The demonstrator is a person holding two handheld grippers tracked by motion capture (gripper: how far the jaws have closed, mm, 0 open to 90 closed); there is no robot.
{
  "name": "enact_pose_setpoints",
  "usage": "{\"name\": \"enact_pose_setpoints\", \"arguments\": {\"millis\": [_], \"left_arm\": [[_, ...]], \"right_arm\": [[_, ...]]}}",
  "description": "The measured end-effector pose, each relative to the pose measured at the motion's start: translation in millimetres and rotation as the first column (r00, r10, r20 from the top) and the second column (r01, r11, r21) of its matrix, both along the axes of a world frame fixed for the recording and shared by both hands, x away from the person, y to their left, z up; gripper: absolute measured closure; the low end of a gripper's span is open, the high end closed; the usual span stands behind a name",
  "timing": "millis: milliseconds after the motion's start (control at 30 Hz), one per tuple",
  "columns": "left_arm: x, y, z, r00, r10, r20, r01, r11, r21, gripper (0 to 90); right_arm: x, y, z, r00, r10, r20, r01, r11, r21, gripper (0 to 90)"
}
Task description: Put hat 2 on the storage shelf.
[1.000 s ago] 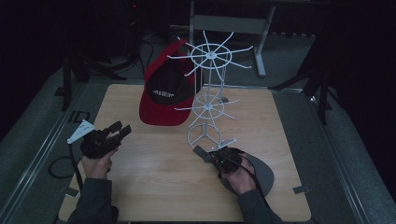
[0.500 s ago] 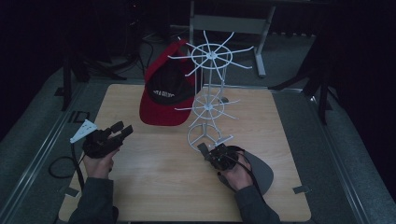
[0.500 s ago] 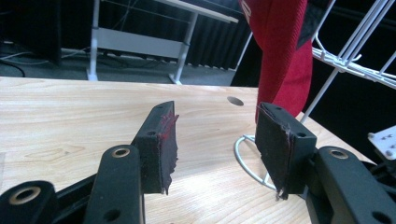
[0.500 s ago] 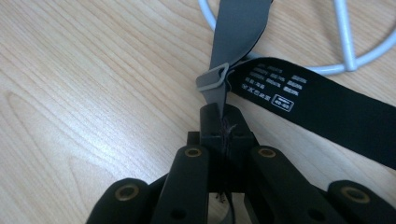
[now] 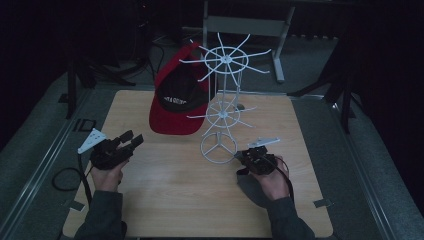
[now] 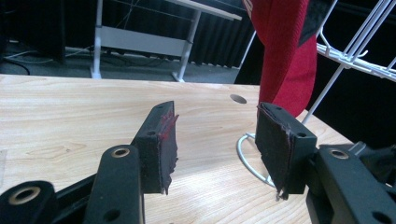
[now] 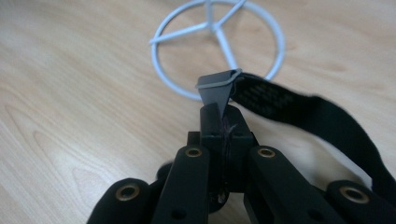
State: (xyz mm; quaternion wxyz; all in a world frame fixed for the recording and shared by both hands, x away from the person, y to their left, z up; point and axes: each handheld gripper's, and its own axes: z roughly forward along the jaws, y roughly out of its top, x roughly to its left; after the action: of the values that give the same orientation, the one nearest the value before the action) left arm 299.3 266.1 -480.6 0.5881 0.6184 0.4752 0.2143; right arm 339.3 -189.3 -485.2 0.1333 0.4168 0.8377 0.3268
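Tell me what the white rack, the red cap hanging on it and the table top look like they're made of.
Rack: thin welded metal wire with a white coating, probably; slim spokes and a ring base. Red cap: woven fabric, matte, hanging softly from a spoke. Table top: wood or wood-look laminate, pale with printed-looking grain and a smooth, low sheen; which one is hard to tell.

right gripper [image 7: 223, 122] jaws closed on grey cap [image 7: 219, 88], lifted it off the table beside white wire rack [image 5: 219, 149]
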Motion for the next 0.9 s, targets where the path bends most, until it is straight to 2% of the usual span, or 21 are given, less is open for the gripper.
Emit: {"name": "enact_pose_setpoints", "arguments": {"millis": [233, 533, 900], "left_arm": [[2.1, -7.9, -6.9, 0.9999, 0.008, -0.012, -0.007, 0.9991, 0.042, 48.6], [4.9, -14.5, -15.5, 0.9994, 0.022, -0.027, -0.019, 0.9940, 0.108, 48.4], [7.8, -17.3, -31.5, 0.9976, 0.032, -0.061, -0.025, 0.9935, 0.111, 48.2]], "right_arm": [[-0.8, -20.5, 24.9, 0.9971, -0.030, 0.070, 0.028, 0.9989, 0.038, 89.5], [-0.9, -40.9, 44.4, 0.9920, -0.065, 0.108, 0.055, 0.9945, 0.089, 89.5], [1.1, -52.1, 60.3, 0.9876, -0.068, 0.141, 0.054, 0.9931, 0.105, 89.6]]}}
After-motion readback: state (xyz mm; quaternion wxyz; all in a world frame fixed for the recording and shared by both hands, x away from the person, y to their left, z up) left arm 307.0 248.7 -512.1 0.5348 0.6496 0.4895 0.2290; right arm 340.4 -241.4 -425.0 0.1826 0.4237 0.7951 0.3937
